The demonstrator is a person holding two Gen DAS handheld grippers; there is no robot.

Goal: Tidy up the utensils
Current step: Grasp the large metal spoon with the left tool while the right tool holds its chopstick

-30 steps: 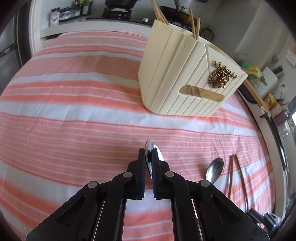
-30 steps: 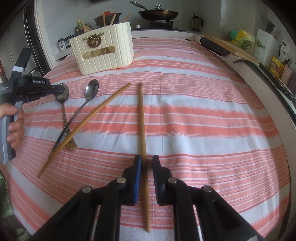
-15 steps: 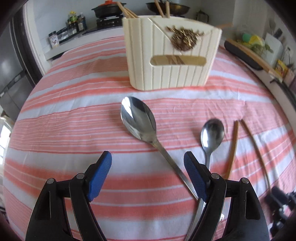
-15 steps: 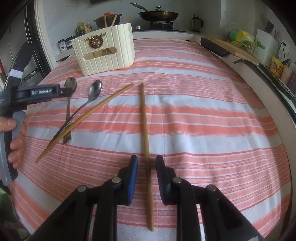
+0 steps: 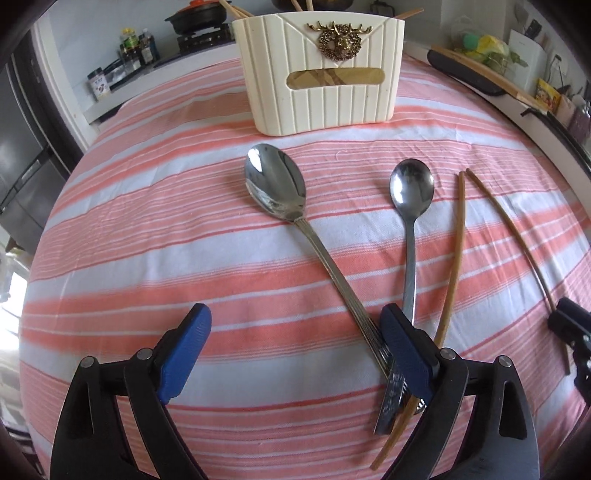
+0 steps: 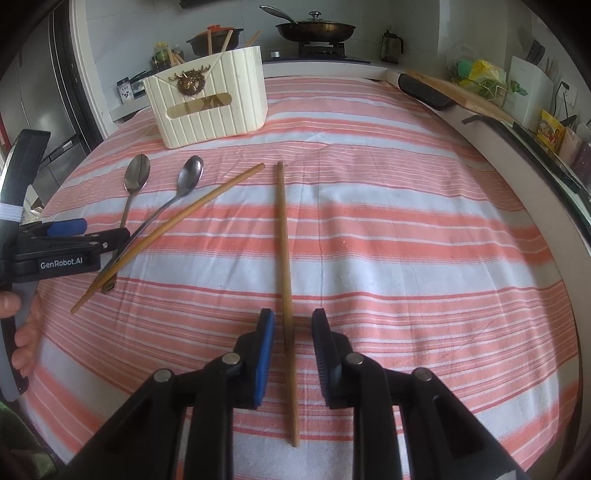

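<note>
Straddling a chopstick, the right gripper gapes.

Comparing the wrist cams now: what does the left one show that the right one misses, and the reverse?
Left only: its own open left gripper over the large spoon's handle, where handles and a chopstick cross. Right only: the open right gripper straddling the lone chopstick full length, plus the frying pan. Both: cream holder, both spoons, small spoon, striped cloth.
</note>
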